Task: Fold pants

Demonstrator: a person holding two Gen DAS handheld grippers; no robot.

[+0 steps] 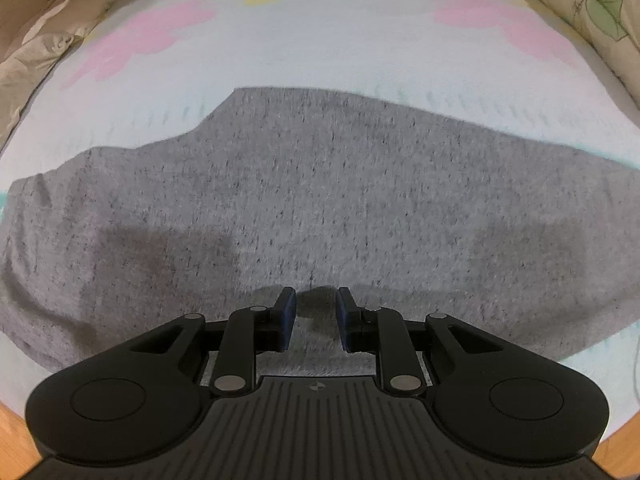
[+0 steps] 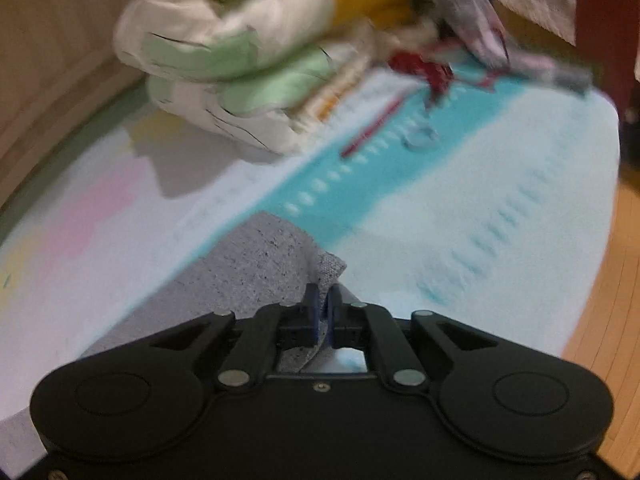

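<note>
Grey heathered pants lie spread flat across a pale blue mat with pink and yellow flowers. In the left wrist view my left gripper points down at the near edge of the pants. A raised fold of the grey cloth sits between its blue pads, which stand a little apart and hold it. In the right wrist view, which is blurred, my right gripper is shut on a corner of the pants, and the hem sticks up just past the fingertips.
A pile of white, green and orange bedding sits at the back of the mat, with red items and a small ring beside it. Wooden floor shows beyond the mat's right edge. Crumpled cloth lies at the far left.
</note>
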